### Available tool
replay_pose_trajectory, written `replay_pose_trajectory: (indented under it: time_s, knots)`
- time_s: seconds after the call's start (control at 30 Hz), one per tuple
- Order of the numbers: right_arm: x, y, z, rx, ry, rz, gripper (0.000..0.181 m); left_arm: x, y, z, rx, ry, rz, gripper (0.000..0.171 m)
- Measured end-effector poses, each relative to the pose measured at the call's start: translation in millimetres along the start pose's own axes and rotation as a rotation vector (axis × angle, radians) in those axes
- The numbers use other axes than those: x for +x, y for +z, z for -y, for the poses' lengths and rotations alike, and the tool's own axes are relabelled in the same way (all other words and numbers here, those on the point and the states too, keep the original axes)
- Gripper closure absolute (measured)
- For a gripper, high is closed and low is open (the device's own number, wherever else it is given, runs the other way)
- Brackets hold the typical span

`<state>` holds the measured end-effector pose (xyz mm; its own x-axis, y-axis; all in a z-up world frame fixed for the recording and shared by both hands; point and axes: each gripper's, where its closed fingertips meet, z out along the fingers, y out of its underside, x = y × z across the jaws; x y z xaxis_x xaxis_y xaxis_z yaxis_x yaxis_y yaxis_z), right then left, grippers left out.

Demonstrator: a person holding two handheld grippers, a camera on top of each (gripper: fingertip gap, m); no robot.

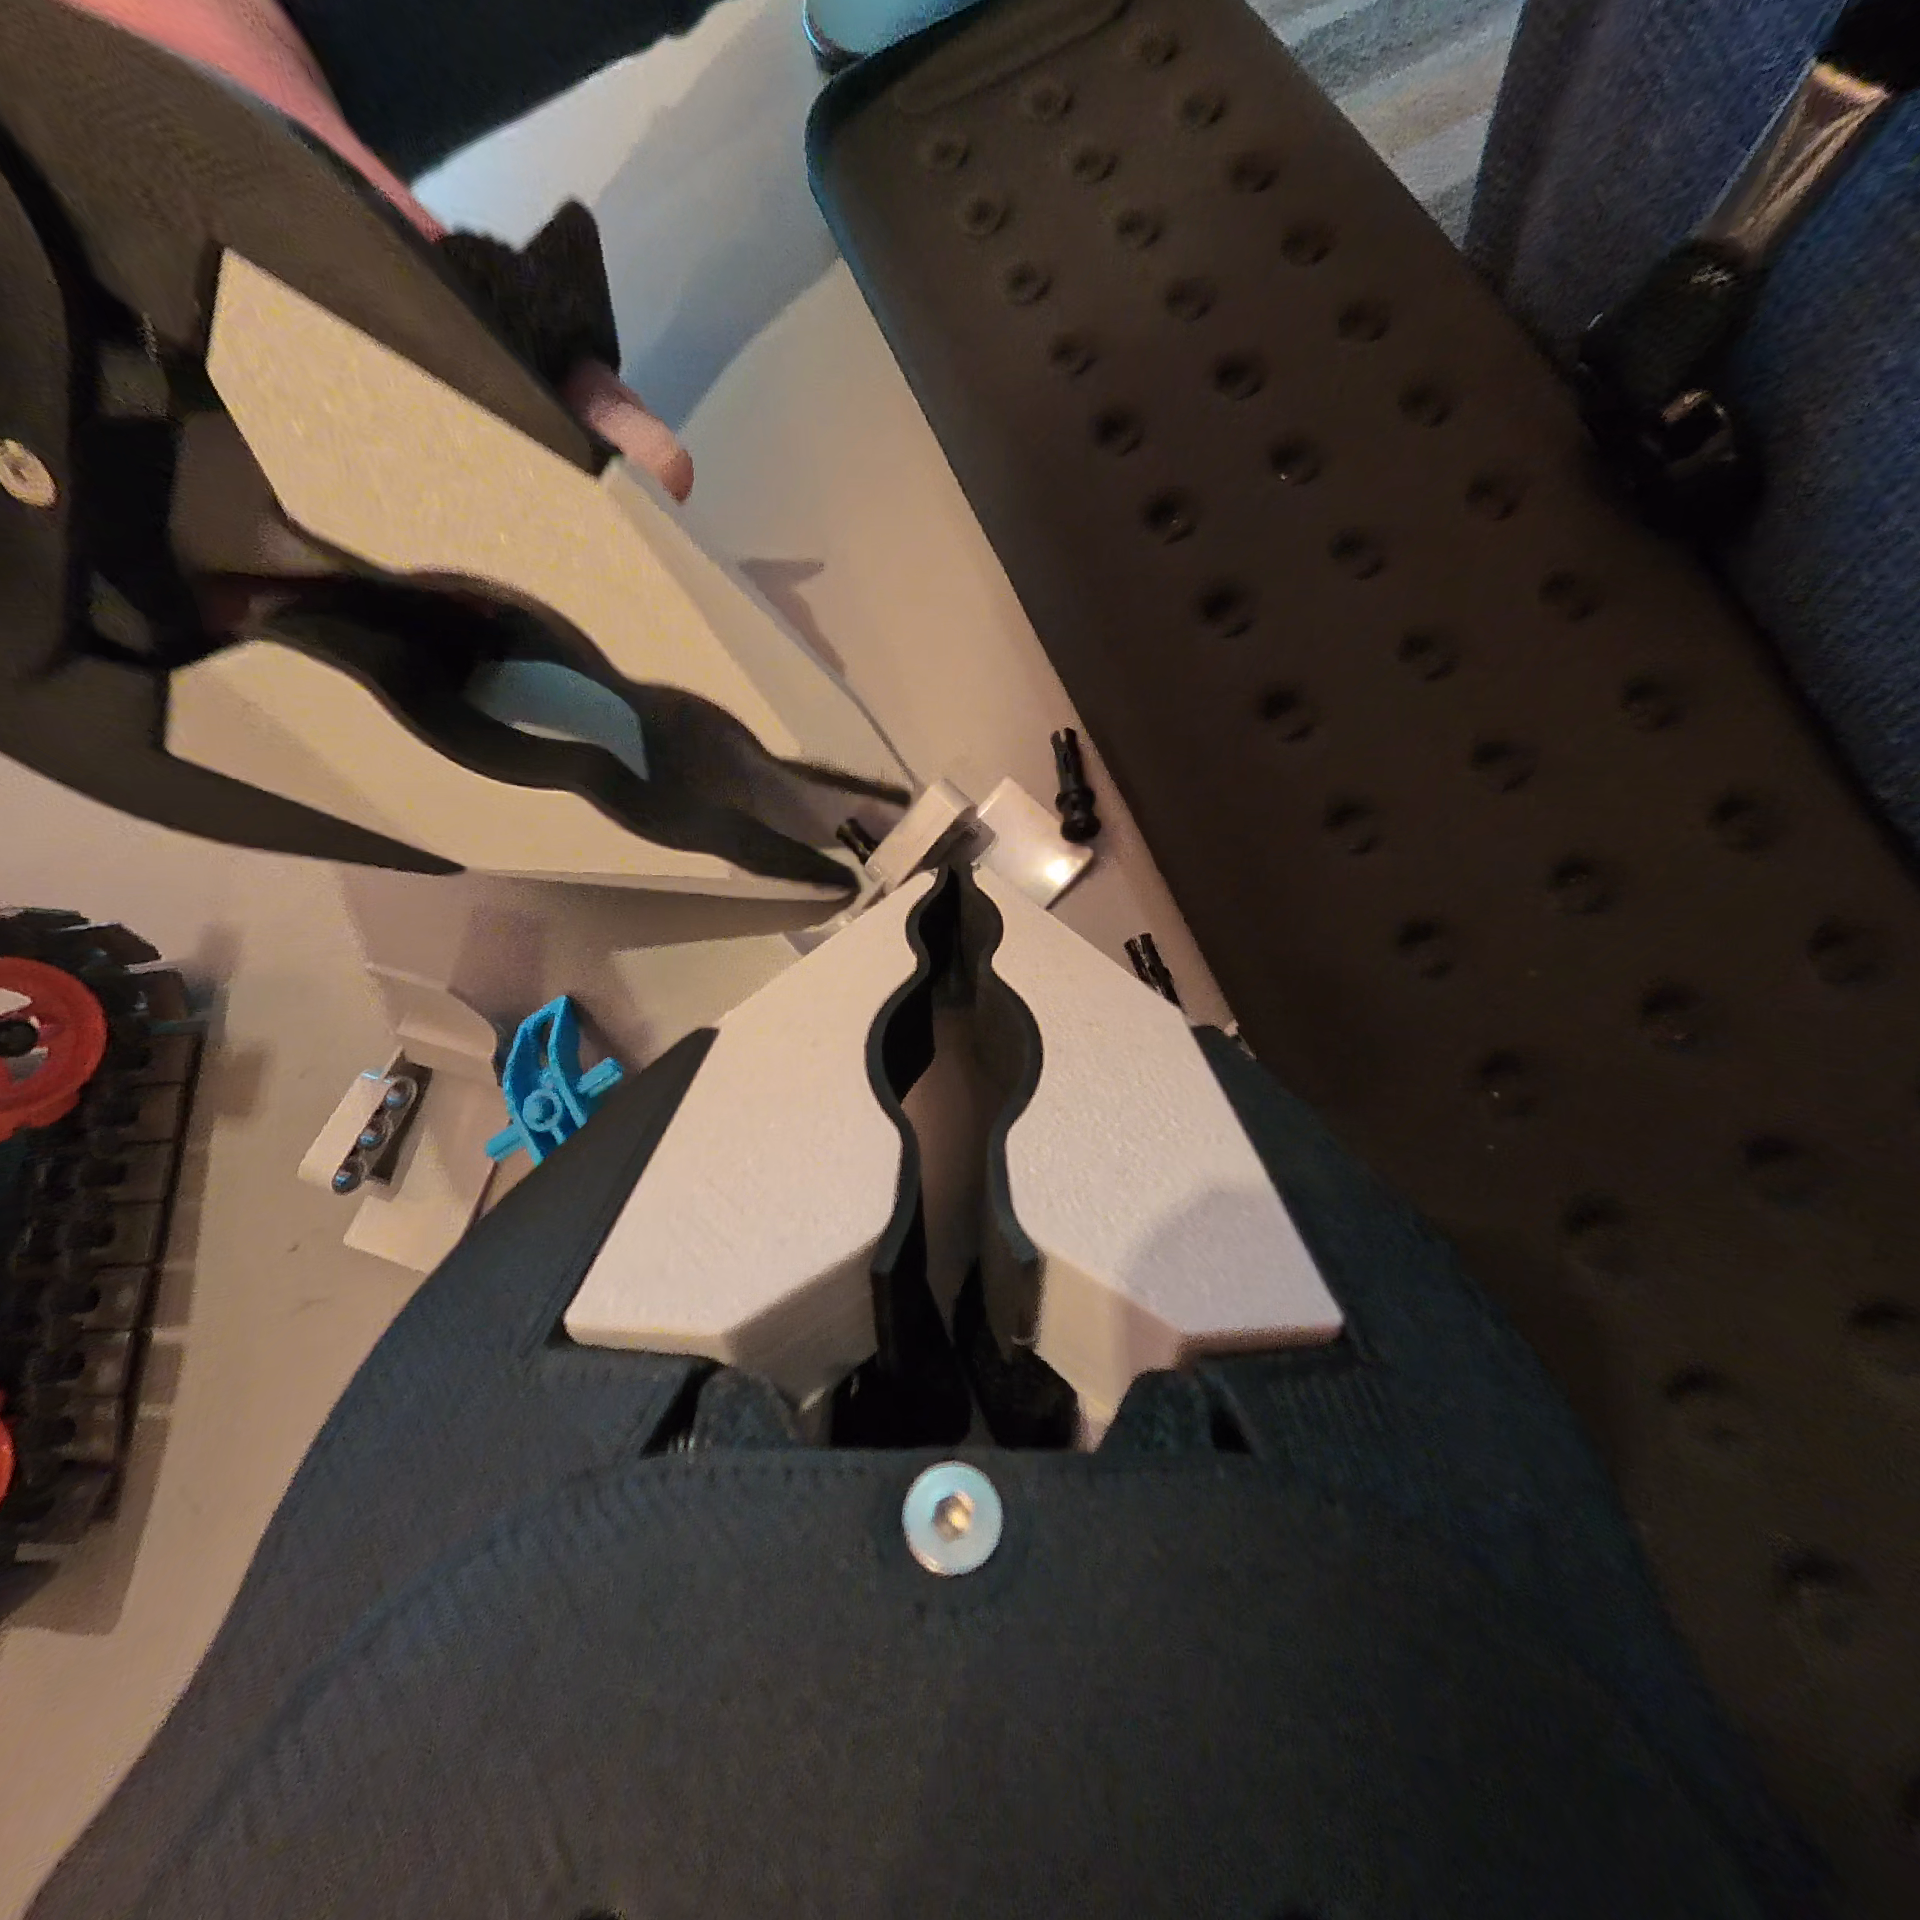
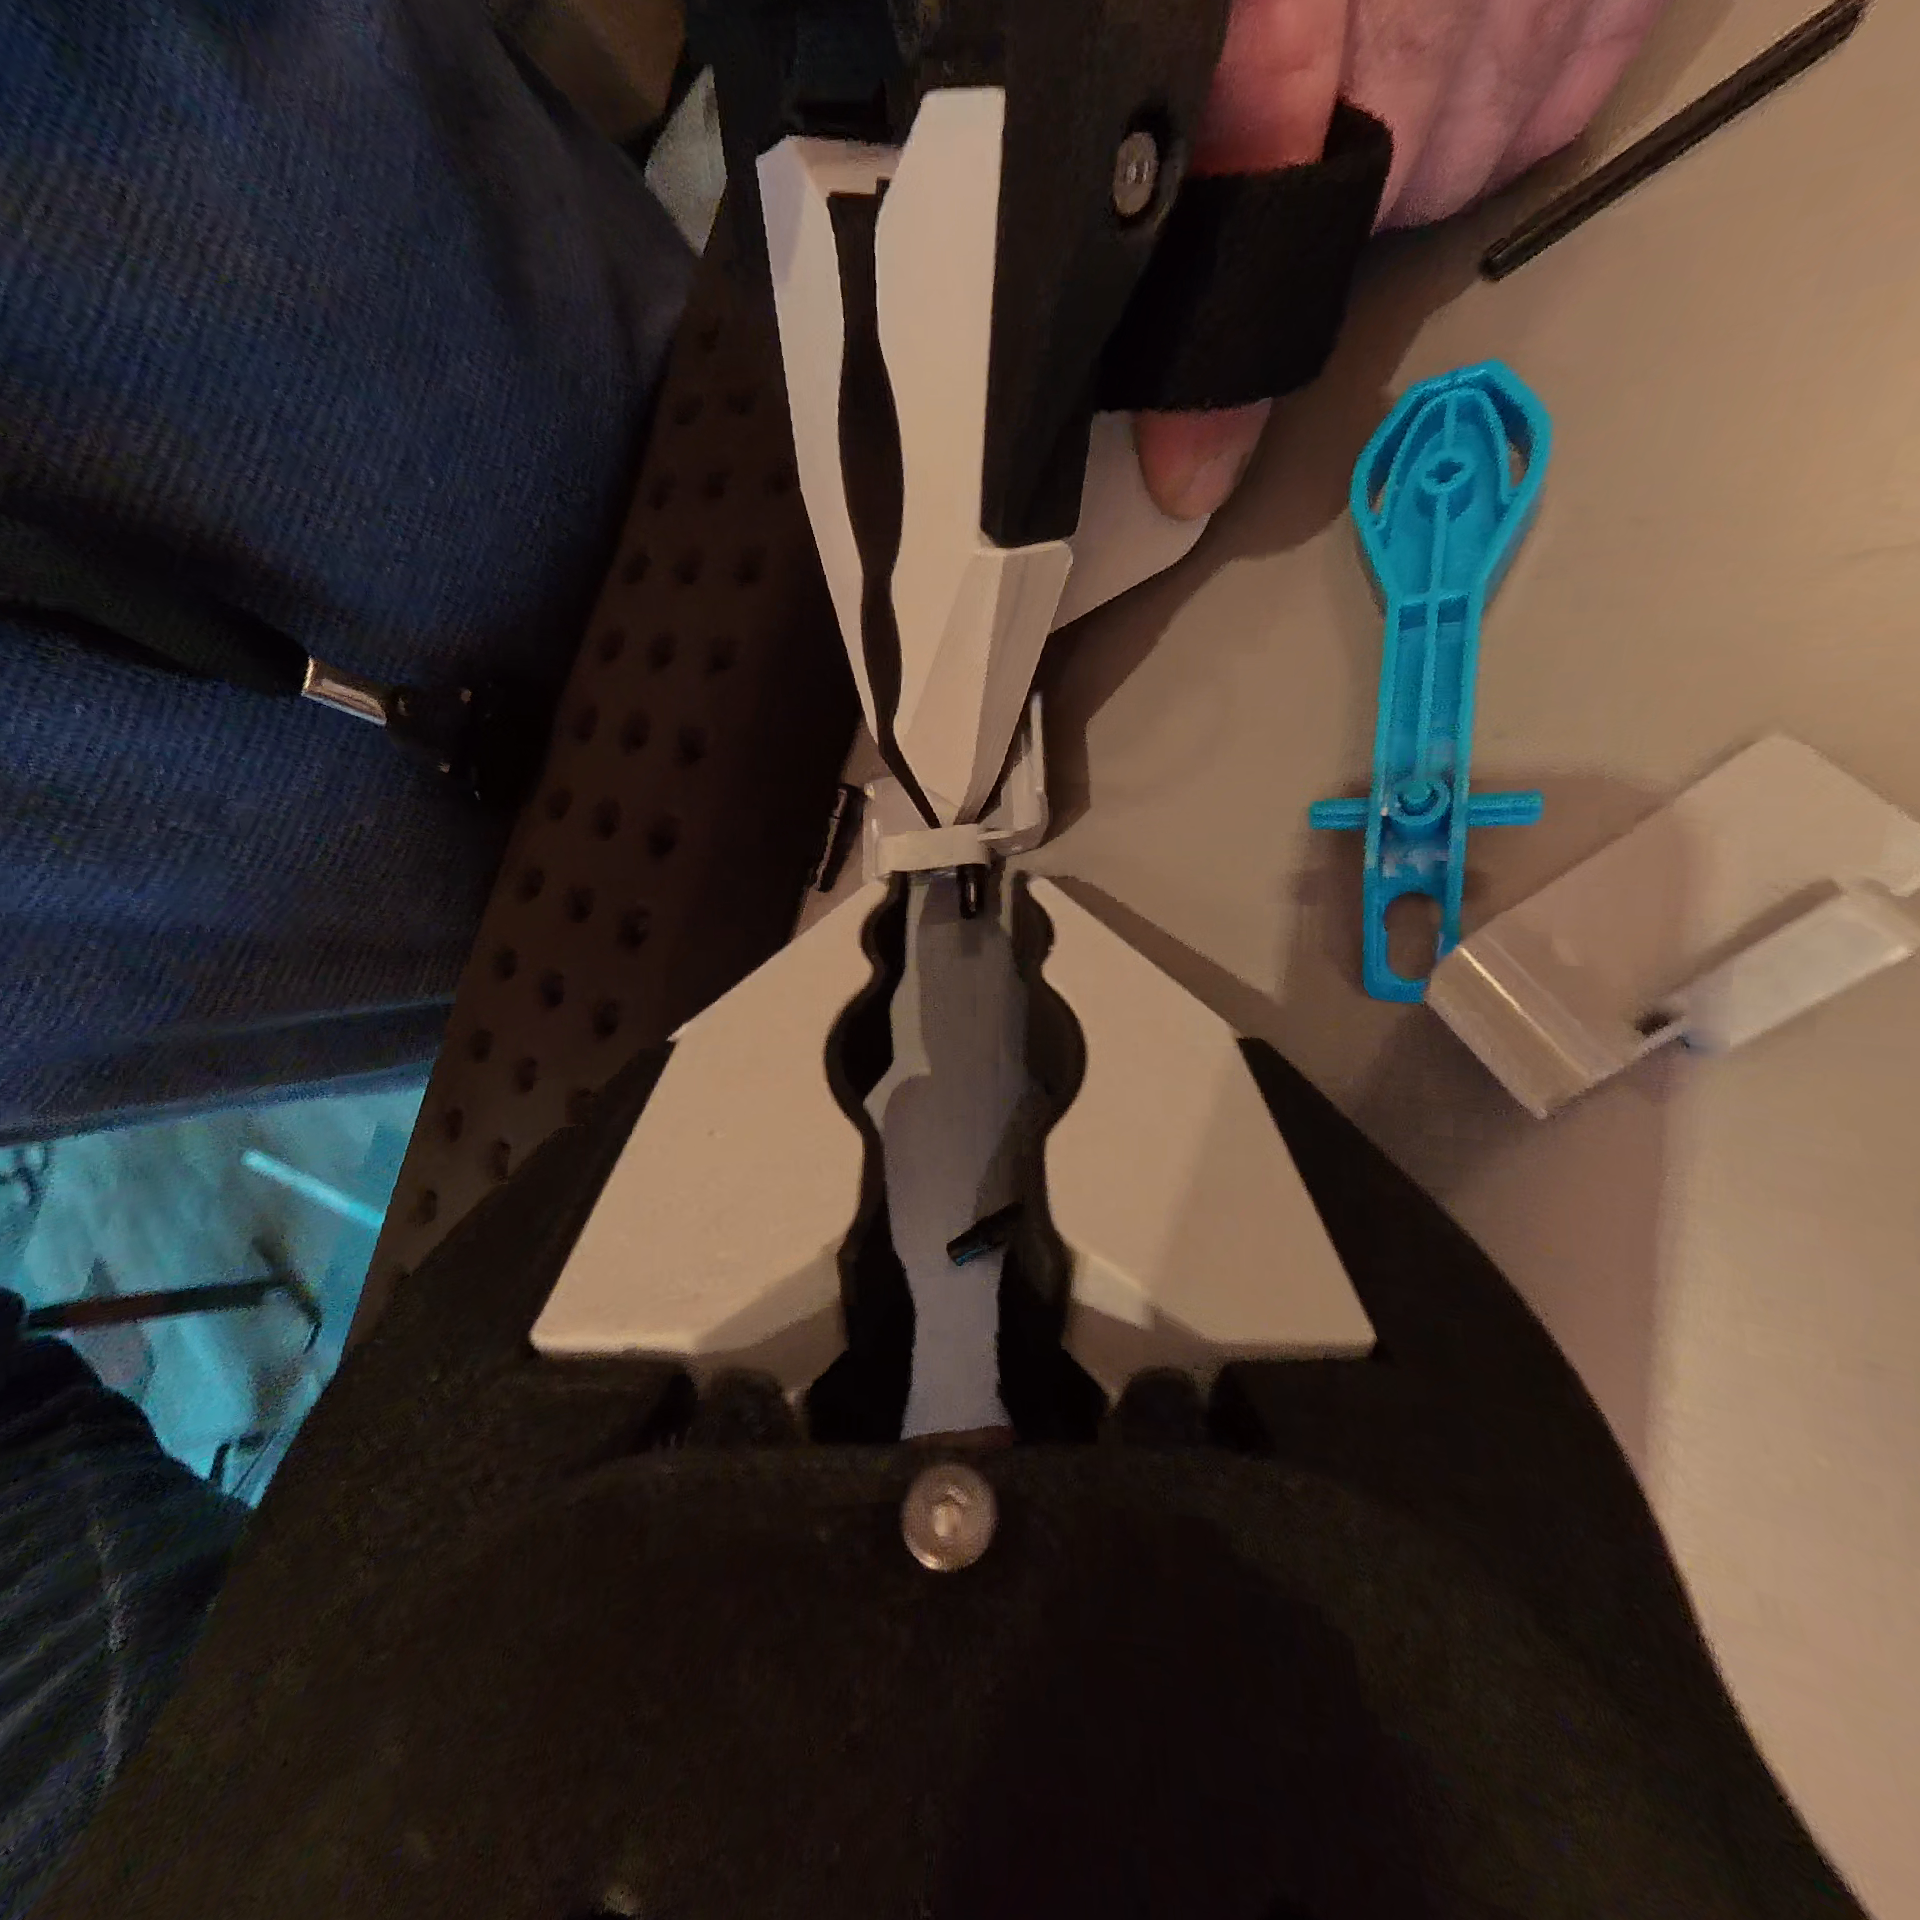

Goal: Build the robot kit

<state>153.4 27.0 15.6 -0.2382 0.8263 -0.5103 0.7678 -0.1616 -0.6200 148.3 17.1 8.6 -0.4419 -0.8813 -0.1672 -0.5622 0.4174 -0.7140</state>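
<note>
beige table (image 2: 1714,1455) – blue tool (image 2: 1429,665) beside both grippers pinching white piece (image 2: 951,831).

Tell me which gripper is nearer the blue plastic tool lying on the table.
Left, as far as I can judge. The blue tool lies just beside the left gripper. The right gripper meets it tip to tip, farther from the tool.

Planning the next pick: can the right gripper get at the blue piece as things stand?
Probably: the blue piece lies uncovered beside the right gripper, whose jaws seem shut on a black pin.
</note>
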Motion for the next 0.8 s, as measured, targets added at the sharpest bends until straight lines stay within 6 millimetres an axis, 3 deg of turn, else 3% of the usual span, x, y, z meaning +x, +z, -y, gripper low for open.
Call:
replay_pose_trajectory:
  time_s: [0.17,0.33,0.43,0.8]
  knots:
    - [4.3,-19.1,3.5,0.088,0.007,-0.138,0.159,-2.1,-5.7,-6.0,-0.034,-0.043,0.015,0.171]
    - [37.4,-64.6,13.8,0.219,0.121,-0.483,0.160,-8.4,-15.9,-15.4,-0.053,-0.106,0.070,0.165]
    - [53.5,-77.1,10.7,0.256,0.243,-0.616,0.163,-10.0,-21.1,-18.0,-0.048,-0.135,0.095,0.162]
    - [71.6,-56.3,8.6,0.395,0.480,-0.607,0.159,-12.7,-23.2,-22.1,-0.061,-0.158,0.121,0.160]
